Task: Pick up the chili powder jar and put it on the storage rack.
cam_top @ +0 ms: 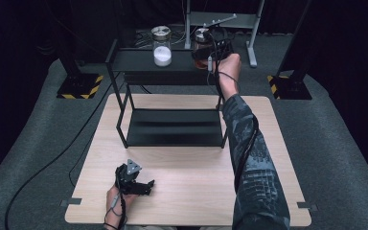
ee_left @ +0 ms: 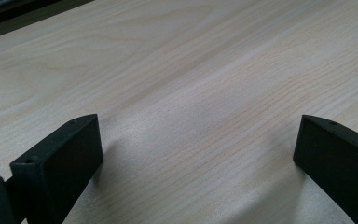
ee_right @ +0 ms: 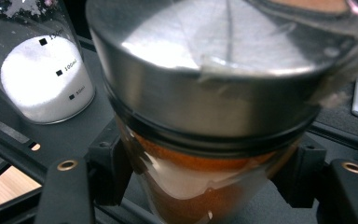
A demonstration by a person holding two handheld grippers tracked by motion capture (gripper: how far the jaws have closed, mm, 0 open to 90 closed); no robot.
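My right tongs [ee_right: 200, 186] clamp the brown jar [ee_right: 205, 140] at the right end of the rack's [cam_top: 139, 60] top shelf, near the white jar [ee_right: 42, 79]. It looks tilted; a slip on the glass could drop it or knock its neighbour. My left tongs [ee_left: 198, 154] rest apart on the worktop [ee_left: 191, 70]. The white jar reads 50ml, 100ml, 150ml.

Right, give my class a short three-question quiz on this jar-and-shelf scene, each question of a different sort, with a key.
1. True or false: the right hand-held gripper is shut on the jar of brown powder.
2. Which shelf of the black rack holds the jar of white powder: A top, B bottom?
3. What lies under the left hand-held gripper?

Key: 1 true. 2 A. 3 The bare wooden table; its jaws stand open, holding nothing.
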